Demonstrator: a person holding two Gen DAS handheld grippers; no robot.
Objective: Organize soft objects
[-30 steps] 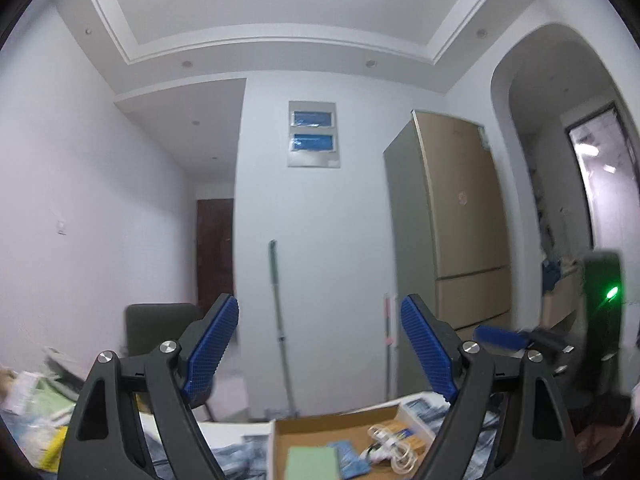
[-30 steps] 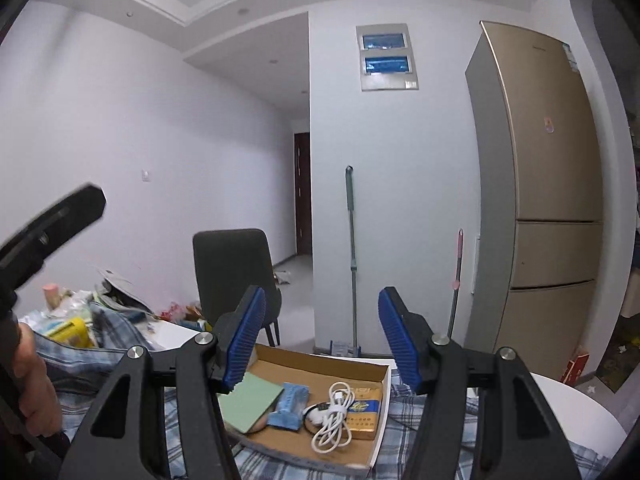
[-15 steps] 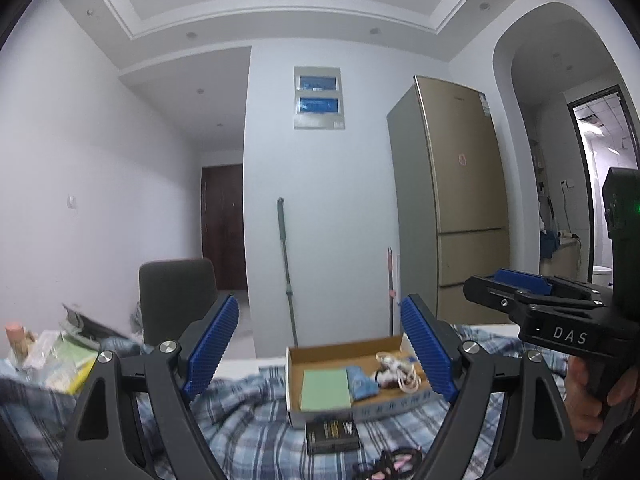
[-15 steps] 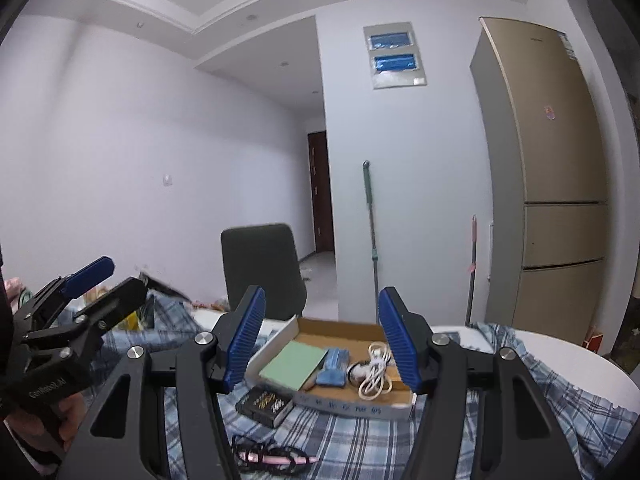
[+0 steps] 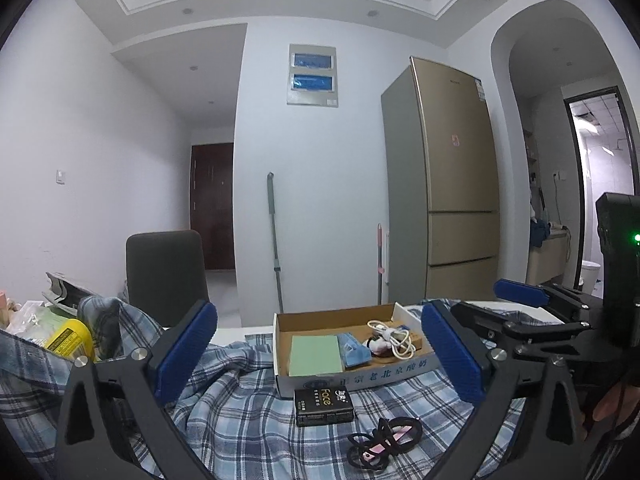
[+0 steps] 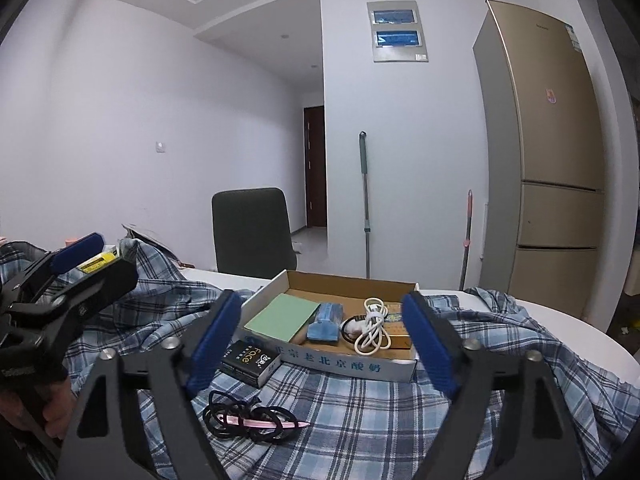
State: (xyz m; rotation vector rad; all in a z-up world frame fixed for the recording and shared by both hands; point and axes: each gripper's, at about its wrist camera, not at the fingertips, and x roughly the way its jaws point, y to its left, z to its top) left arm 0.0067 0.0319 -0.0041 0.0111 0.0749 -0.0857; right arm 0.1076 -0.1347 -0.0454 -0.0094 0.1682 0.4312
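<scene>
A blue plaid shirt [image 5: 248, 408] [image 6: 360, 412] lies spread and rumpled over the round white table [image 6: 576, 324]. On it stands an open cardboard box [image 5: 352, 374] [image 6: 332, 362] holding a green pad, a blue packet and a white cable. A black "Face" box [image 5: 324, 402] [image 6: 250, 360] and a bundle of black hair ties with a pink clip [image 5: 384, 442] [image 6: 252, 420] lie in front of the box. My left gripper [image 5: 316, 348] and right gripper [image 6: 320, 332] are both open and empty, hovering above the shirt before the box.
A dark chair [image 5: 166, 272] stands behind the table. Clutter with a yellow packet [image 5: 68, 338] sits at the table's left. A fridge [image 5: 448, 200], a mop [image 5: 274, 240] and a doorway are behind.
Both grippers have tilted down from facing the wall and ceiling, bringing the table, shirt and box into view. Both stay open.
</scene>
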